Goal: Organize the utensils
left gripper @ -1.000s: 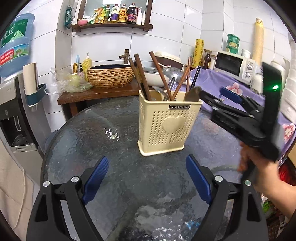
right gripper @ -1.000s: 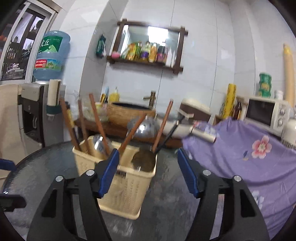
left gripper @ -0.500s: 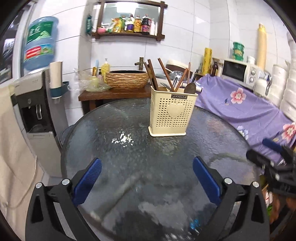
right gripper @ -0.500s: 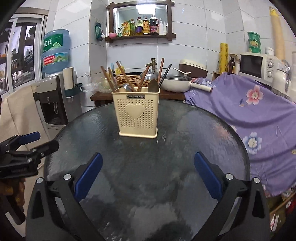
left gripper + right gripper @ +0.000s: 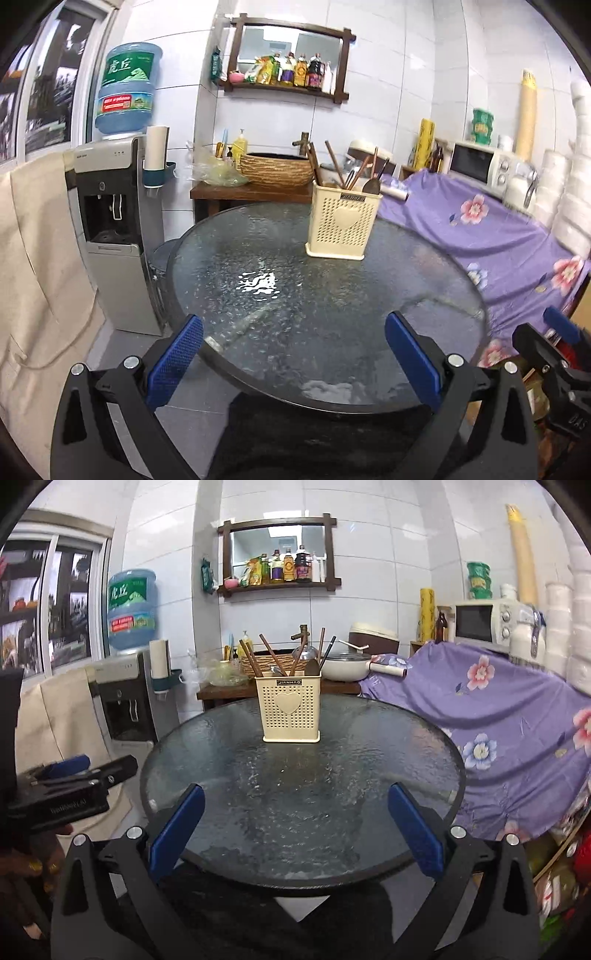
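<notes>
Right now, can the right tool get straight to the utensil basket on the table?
Probably yes. The right tool is open and holds nothing, and the bare glass table lies between it and the utensil basket. It sits back at the near edge, so it needs a forward reach.

A: Any readable text?
B: "JIANHAO" on the black label of the cream perforated plastic utensil basket (image 5: 291, 709), frame centre. Blue water jug (image 5: 125, 94), upper left: "虎丘". Rest illegible.
</notes>
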Tool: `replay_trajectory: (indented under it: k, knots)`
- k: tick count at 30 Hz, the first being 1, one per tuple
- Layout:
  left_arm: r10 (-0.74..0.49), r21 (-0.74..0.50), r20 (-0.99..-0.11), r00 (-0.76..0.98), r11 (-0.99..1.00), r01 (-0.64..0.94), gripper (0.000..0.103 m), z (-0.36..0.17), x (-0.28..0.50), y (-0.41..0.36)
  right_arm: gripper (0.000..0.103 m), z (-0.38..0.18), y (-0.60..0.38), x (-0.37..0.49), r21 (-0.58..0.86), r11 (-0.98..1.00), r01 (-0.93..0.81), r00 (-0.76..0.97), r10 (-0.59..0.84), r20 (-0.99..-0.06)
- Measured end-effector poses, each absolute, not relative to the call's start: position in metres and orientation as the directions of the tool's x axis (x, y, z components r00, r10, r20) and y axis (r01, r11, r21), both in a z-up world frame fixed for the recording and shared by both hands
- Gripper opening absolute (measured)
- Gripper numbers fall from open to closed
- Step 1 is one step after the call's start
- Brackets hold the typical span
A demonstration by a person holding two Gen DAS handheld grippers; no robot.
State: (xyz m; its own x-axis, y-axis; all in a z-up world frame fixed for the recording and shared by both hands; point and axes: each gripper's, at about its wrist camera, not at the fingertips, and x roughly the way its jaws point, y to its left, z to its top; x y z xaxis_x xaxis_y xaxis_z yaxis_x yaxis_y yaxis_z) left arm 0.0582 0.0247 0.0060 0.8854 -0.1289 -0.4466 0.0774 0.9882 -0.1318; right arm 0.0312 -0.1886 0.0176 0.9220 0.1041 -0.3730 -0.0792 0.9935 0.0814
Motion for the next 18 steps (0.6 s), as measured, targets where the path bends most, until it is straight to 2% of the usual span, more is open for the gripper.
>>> replay_trajectory:
  k: [3,6,18]
  knots:
    - [-0.124,-0.105,-0.412,0.903,0.991,0.088,0.097,0.009,0.046,0.020,0.098,0.025,-0.188,0.011,0.099,0.992,-0.082,0.946,0.109,-0.307]
    - [-0.079,-0.038,-0.374,0.924,0.997,0.070,0.097,0.011,0.034,0.014,0.097,0.030,-0.183,0.000,0.054,0.996,-0.072,0.954,0.085,-0.286]
    - [-0.061,-0.046,-0.355,0.933,0.998,0.048,0.097,0.013,0.025,0.022,0.098,0.030,-0.183,0.000,0.041,0.997,-0.072,0.938,0.081,-0.336]
